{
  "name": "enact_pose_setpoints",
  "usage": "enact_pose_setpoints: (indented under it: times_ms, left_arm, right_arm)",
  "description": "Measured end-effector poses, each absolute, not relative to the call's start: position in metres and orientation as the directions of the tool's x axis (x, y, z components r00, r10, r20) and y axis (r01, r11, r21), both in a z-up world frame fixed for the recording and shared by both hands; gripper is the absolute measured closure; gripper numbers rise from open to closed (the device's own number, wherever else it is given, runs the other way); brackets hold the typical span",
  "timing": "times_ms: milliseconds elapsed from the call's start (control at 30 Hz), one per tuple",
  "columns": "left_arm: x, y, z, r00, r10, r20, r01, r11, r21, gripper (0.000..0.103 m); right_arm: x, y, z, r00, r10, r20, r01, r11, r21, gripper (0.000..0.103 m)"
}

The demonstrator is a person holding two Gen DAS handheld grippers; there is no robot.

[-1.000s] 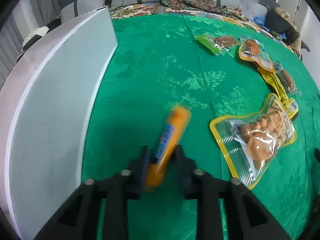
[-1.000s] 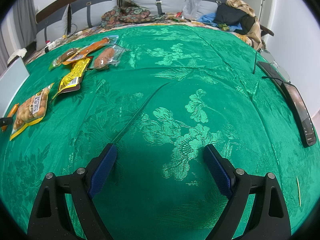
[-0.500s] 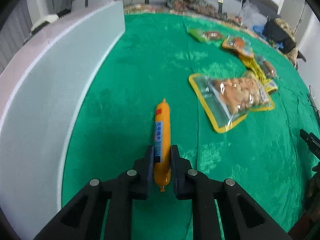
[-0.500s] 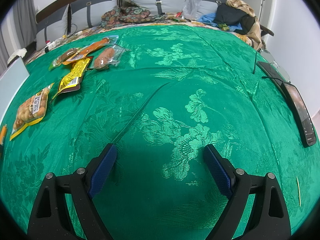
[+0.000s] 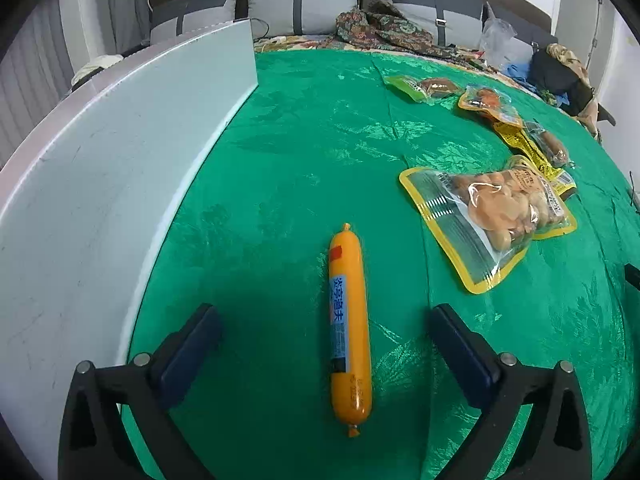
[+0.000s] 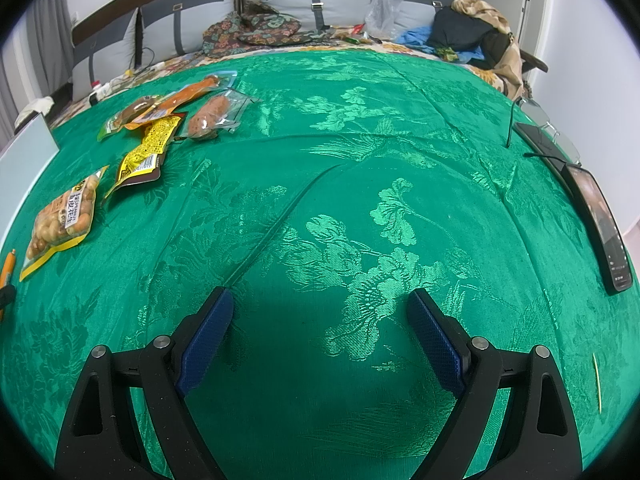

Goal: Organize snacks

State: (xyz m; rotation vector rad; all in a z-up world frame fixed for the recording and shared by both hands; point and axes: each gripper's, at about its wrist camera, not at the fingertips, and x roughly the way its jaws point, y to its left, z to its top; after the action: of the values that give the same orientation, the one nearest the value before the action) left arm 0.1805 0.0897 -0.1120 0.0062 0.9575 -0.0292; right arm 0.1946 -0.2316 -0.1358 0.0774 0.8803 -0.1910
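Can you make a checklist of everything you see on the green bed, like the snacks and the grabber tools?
Surface: green patterned cloth, a long crease across it.
Job's things: orange sausage lying flat; peanut bag to its right; more snack packets beyond.
Clutter: white board along the cloth's left side; phone at the right edge; thin stick.
Grippers: left tool opening, sausage between its fingers, untouched; right tool open, empty.
Cables: dark cable near the phone.
Surroundings: grey cushions, heaped clothes.
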Motion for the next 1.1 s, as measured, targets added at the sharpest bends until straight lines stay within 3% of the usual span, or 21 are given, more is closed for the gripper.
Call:
enact_pose_setpoints:
  times_ms: [467,567,700,800,967,1100]
  left_arm:
    - [0.183,0.088,-0.113,0.578,-0.021,-0.815,0.024,1.0,-0.008,0.0]
    - [0.183,0.089,-0.113,0.579,-0.021,-0.815,0.024,1.0,-0.009,0.0]
    - [0.183,0.089,-0.113,0.578,-0.021,-0.815,0.024,1.0,-0.009,0.0]
    - [0.183,0.089,-0.113,0.578,-0.022,-0.815,0.024,1.0,-0.01,0.0]
    - [0.183,0.089,-0.113,0.578,-0.022,-0.815,0.024,1.0,-0.01,0.0]
    - [0.183,0.089,-0.113,0.578,-0.022,-0.815,0.024,1.0,-0.01,0.0]
  right_arm:
    - [0.195,-0.232,-0.135,0.621,-0.135,-0.772,0.199,0.98,-0.011,0.012]
    - [0.204,-0.226,-0.132,0.579,-0.103,-0.809,0.167,0.986,-0.006,0.012]
    - [0.238,-0.182,-0.1,0.581,0.186,-0.792,-0.009,0.975,0.222,0.012]
    - [0.28,-0.122,-0.076,0.517,0.342,-0.785,-0.192,0.94,0.283,0.014]
    - [0.346,-0.033,-0.073,0.434,0.369,-0.822,-0.405,0.895,0.188,0.014]
    - [0.377,-0.011,-0.106,0.315,0.314,-0.896,-0.448,0.881,0.151,0.016]
